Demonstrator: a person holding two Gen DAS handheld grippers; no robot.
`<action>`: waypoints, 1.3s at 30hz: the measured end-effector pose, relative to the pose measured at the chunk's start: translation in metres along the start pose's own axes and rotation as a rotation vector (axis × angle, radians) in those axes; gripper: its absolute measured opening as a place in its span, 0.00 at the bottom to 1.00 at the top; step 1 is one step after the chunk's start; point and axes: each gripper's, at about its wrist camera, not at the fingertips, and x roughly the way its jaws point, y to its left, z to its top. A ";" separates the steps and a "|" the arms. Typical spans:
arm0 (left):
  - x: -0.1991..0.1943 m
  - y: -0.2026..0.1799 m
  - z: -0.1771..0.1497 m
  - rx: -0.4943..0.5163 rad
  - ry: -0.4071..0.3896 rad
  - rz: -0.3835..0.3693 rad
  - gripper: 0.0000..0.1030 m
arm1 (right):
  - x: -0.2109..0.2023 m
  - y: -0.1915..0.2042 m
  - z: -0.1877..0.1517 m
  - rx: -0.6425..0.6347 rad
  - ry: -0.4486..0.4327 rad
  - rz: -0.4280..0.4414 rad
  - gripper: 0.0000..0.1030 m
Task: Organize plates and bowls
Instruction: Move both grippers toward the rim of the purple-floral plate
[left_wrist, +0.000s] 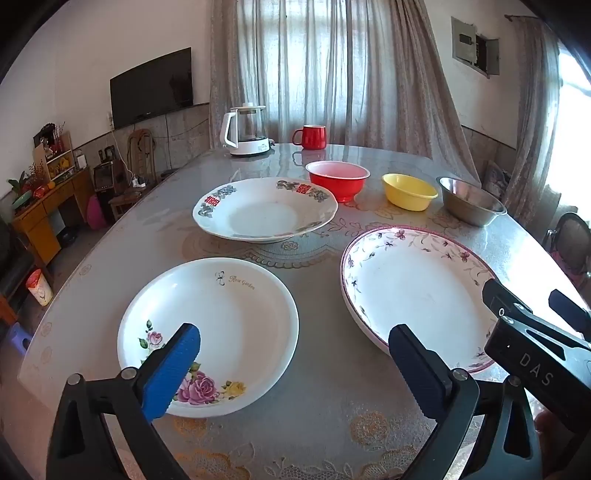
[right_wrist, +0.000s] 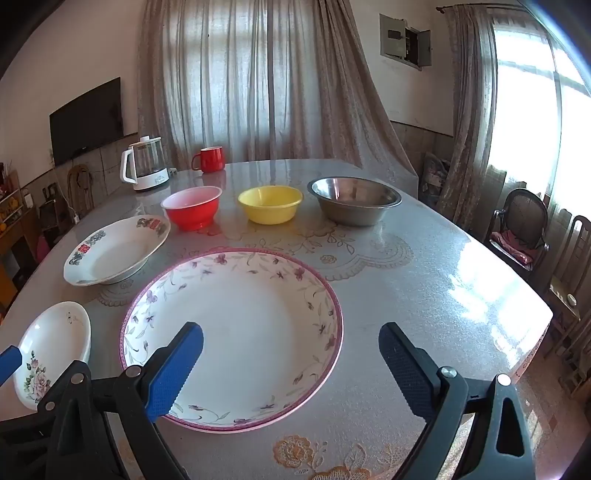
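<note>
Left wrist view: your left tongs (left_wrist: 295, 365) hang above the table (left_wrist: 332, 406) with their jaws spread wide and nothing between the pads. The blue left finger (left_wrist: 173, 369) overlaps the near edge of the rose plate (left_wrist: 229, 325), a white plate with pink and yellow roses, which lies just ahead and to the left. The dark right finger (left_wrist: 417, 369) sits just beside the near rim of the purple-rimmed plate (left_wrist: 413, 288), which lies ahead to the right. Beyond these two rests the red-character plate (left_wrist: 266, 210), and behind it a row of bowls: red bowl (left_wrist: 338, 179), yellow bowl (left_wrist: 408, 190), steel bowl (left_wrist: 469, 201). A kettle (left_wrist: 245, 129) and red mug (left_wrist: 310, 136) stand at the far edge. Part of your right tongs (left_wrist: 535, 321) shows at the right, over the purple-rimmed plate's edge.

Right wrist view: your right tongs (right_wrist: 291, 369) are also spread wide and empty. The purple-rimmed plate (right_wrist: 236, 288) lies directly ahead; the blue finger (right_wrist: 173, 373) overlaps its near left rim, and the dark finger (right_wrist: 406, 373) stands off its right side. The rose plate (right_wrist: 51, 343) lies to the far left, the red-character plate (right_wrist: 114, 251) beyond it. The red bowl (right_wrist: 192, 206), yellow bowl (right_wrist: 269, 203) and steel bowl (right_wrist: 354, 199) line up across the back.
</note>
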 end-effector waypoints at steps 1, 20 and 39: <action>-0.001 -0.001 0.000 0.000 -0.005 0.003 1.00 | 0.000 0.000 0.000 -0.003 0.000 -0.005 0.95; 0.014 0.015 0.000 -0.057 0.035 0.027 1.00 | 0.011 0.009 -0.005 -0.052 0.001 0.015 0.95; 0.014 0.015 0.000 -0.061 0.038 0.017 1.00 | 0.012 0.012 -0.004 -0.060 -0.006 0.039 0.95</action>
